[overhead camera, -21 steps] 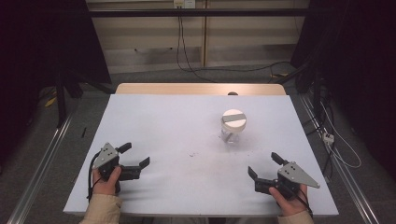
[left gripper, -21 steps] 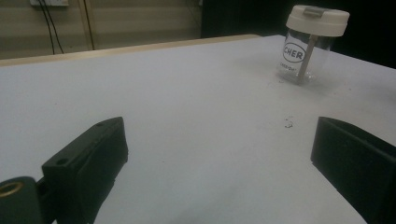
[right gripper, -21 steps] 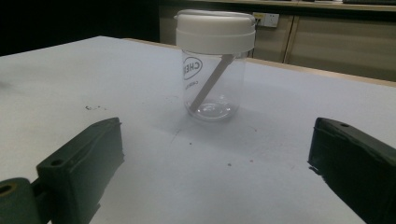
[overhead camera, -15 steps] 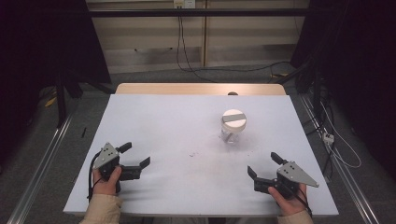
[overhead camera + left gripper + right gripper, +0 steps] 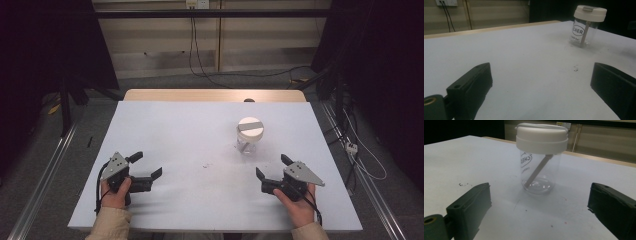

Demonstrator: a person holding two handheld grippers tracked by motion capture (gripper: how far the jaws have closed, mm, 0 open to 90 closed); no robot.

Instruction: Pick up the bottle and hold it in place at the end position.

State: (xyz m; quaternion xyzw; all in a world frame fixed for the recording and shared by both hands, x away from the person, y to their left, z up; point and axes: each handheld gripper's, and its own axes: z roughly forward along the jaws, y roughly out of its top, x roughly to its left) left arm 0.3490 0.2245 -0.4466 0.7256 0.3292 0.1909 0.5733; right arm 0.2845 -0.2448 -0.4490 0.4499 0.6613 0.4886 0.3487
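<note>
On the white surface [image 5: 200,125], right of centre and toward the far side, stands a clear jar [image 5: 248,142] with a white lid [image 5: 250,127], upright, a thin stick [image 5: 537,171] leaning inside it. The right gripper [image 5: 270,170] rests near the front edge, just short of the jar and pointed at it, jaws spread wide with nothing between them. The left gripper [image 5: 145,166] sits well apart at the front left, its jaws likewise spread and empty, the jar far off in its own view [image 5: 586,25].
</note>
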